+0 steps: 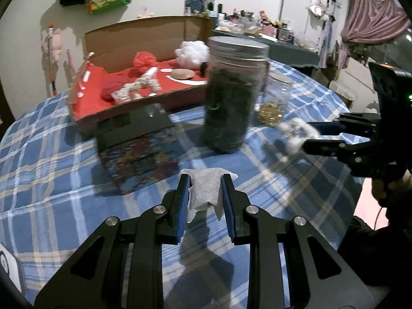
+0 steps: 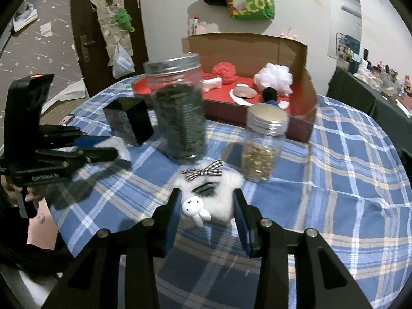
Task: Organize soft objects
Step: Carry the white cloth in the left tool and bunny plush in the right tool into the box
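My left gripper (image 1: 205, 182) is shut on a white gauze cloth (image 1: 206, 193), held above the blue plaid tablecloth (image 1: 51, 170). My right gripper (image 2: 206, 198) is shut on a fluffy white pouch (image 2: 219, 195) with a checked bow and a small white rabbit charm (image 2: 194, 207). In the left wrist view the right gripper (image 1: 306, 135) is at the right with white fluff (image 1: 296, 134) in it. A cardboard box with a red lining (image 1: 97, 103) (image 2: 303, 108) stands at the back and holds a red pouf (image 2: 224, 70), a white pouf (image 2: 274, 76) and other soft items.
A tall jar of dark leaves (image 1: 231, 95) (image 2: 180, 108) stands mid-table. A small jar of gold bits (image 2: 264, 144) is beside it. A black box (image 2: 128, 121) stands at the left. A cluttered side table (image 1: 270, 33) lies behind.
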